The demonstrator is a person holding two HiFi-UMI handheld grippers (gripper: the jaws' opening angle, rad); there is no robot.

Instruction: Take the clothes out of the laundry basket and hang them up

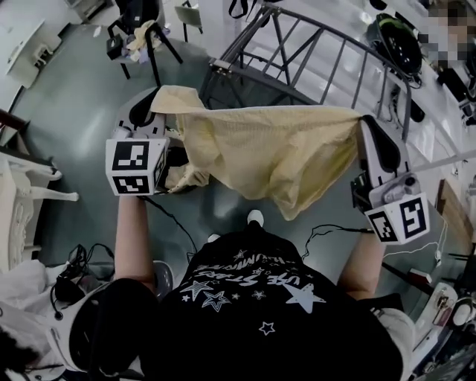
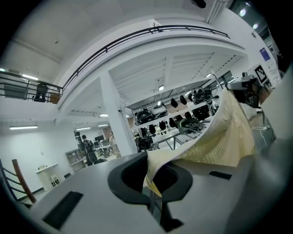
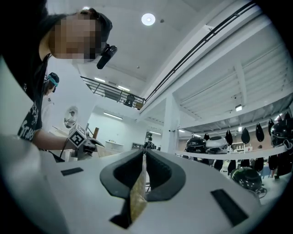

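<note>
Your stretched yellow cloth (image 1: pixel 268 152) bars the way straight ahead, grey metal rack (image 1: pixel 223 67) just behind it from twelve to two o'clock, black tripod (image 1: pixel 141 18) at eleven, white chair (image 1: pixel 30 190) at nine, bare floor (image 1: pixel 74 111) open at ten.

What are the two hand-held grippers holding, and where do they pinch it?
One yellow garment, stretched between them. The left hand-held gripper pinches its top edge at one end, the right hand-held gripper at the other end.
</note>
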